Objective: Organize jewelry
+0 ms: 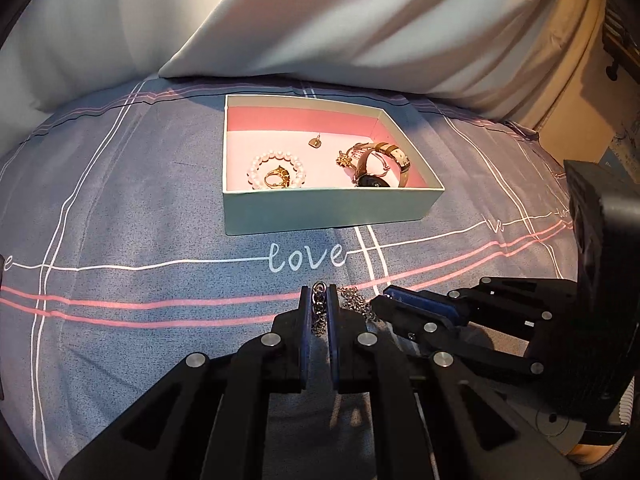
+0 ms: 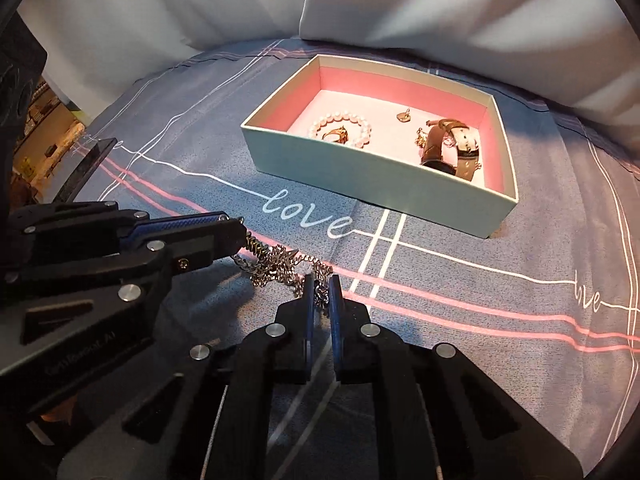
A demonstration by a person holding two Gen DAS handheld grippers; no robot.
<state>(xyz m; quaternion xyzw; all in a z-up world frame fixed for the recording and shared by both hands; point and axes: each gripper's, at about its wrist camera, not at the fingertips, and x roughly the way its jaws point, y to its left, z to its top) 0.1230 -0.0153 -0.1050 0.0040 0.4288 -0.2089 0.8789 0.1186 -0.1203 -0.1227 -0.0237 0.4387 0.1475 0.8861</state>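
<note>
Both claws are clamped on a silver chain necklace [image 2: 280,264] bunched on the bedspread [image 1: 120,200]: the left claw [image 1: 320,300] grips one end, the right claw [image 2: 322,292] another part. Farther off, a pink-lined box [image 1: 320,208] is seen holding a pearl bracelet [image 1: 276,168], ring [image 1: 276,178] and watch [image 1: 384,164].

Both views are dim, lit by warm light slanting in from the upper left of each frame. It streaks the pale pillows [image 1: 360,20] and brightens the pink floor of the box [image 1: 248,208], whose front wall stays in shade. The box throws a shadow onto the bedsheet [image 2: 500,300] at its base. The black tools' lower parts are nearly lost in darkness. Fisheye bending curves the sheet's stripes, and dark vignetting fills the corners. Small jewelry looks soft; the foreground chain [image 2: 276,264] glints.
</note>
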